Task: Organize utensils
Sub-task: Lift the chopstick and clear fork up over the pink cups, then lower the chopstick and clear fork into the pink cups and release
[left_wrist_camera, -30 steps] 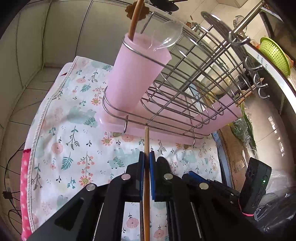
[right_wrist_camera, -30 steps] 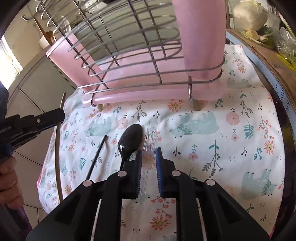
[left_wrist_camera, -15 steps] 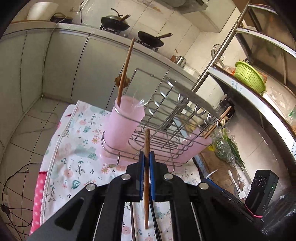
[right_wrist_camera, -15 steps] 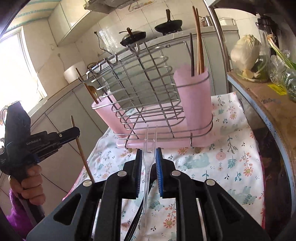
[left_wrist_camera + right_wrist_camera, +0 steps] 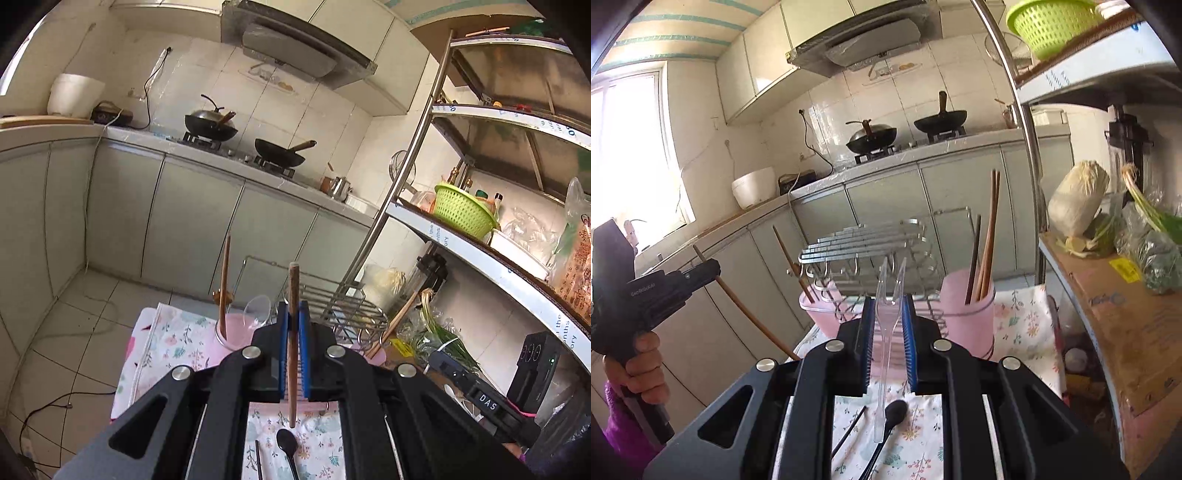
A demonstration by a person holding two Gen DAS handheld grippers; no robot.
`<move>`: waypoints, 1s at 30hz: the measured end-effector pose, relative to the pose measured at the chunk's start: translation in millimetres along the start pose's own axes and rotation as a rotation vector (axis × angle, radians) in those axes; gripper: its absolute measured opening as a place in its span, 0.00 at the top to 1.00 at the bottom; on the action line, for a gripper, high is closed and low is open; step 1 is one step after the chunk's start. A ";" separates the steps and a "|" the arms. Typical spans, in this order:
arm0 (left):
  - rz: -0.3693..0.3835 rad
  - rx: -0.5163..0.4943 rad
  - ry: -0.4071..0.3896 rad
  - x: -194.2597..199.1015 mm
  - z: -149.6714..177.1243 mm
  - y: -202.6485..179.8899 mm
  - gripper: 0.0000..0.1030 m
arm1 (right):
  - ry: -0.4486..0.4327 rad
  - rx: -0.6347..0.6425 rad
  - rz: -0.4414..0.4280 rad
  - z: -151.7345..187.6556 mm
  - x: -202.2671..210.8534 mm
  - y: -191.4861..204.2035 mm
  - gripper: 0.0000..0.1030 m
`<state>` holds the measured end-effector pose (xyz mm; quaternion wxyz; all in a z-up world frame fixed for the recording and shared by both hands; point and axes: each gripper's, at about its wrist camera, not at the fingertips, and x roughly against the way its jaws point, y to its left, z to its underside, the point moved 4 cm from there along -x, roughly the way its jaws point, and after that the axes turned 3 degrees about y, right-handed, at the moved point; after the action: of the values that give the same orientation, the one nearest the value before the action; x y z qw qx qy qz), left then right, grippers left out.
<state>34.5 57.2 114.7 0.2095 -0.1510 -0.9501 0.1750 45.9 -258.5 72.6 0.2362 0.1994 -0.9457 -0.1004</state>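
Observation:
My left gripper (image 5: 291,314) is shut on a brown wooden chopstick (image 5: 293,354) that stands upright between its blue pads. My right gripper (image 5: 888,308) is shut on a clear plastic fork (image 5: 886,332), prongs up. Both are raised above the wire dish rack (image 5: 864,243). The rack's left pink cup (image 5: 236,328) holds a wooden utensil and a clear spoon (image 5: 258,308). Its right pink cup (image 5: 967,306) holds chopsticks (image 5: 988,236). On the floral cloth (image 5: 916,443) below lie a black spoon (image 5: 894,411) and a black chopstick (image 5: 849,430). The left gripper (image 5: 709,267) also shows in the right wrist view.
A metal shelf unit (image 5: 480,251) with a green basket (image 5: 461,210) rises on the right, beside cabbage (image 5: 1078,199) and greens. Grey cabinets and a counter with two woks (image 5: 280,151) lie beyond. A black device (image 5: 535,365) sits near my left gripper.
Both grippers have risen from just over the cloth to above the rack and tilted toward level, each carrying its utensil. The fork has left the cloth.

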 end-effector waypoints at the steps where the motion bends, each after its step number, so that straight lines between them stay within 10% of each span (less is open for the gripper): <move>1: -0.004 -0.005 -0.014 2.5 -7.1 -1.4 0.95 | -0.022 0.005 0.008 -10.5 4.1 -0.8 0.85; 16: -0.133 -0.038 -0.163 -4.0 -82.8 10.1 0.95 | -0.240 0.081 0.142 -106.3 11.0 -16.4 0.85; 30: -0.221 -0.102 -0.002 -80.0 -50.6 32.9 0.95 | -0.147 0.089 0.225 -90.8 -47.9 -47.0 0.85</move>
<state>133.6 71.4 117.2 0.2184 -0.0556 -0.9689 0.1026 144.3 -289.1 118.5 0.1671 0.0947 -0.9803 -0.0454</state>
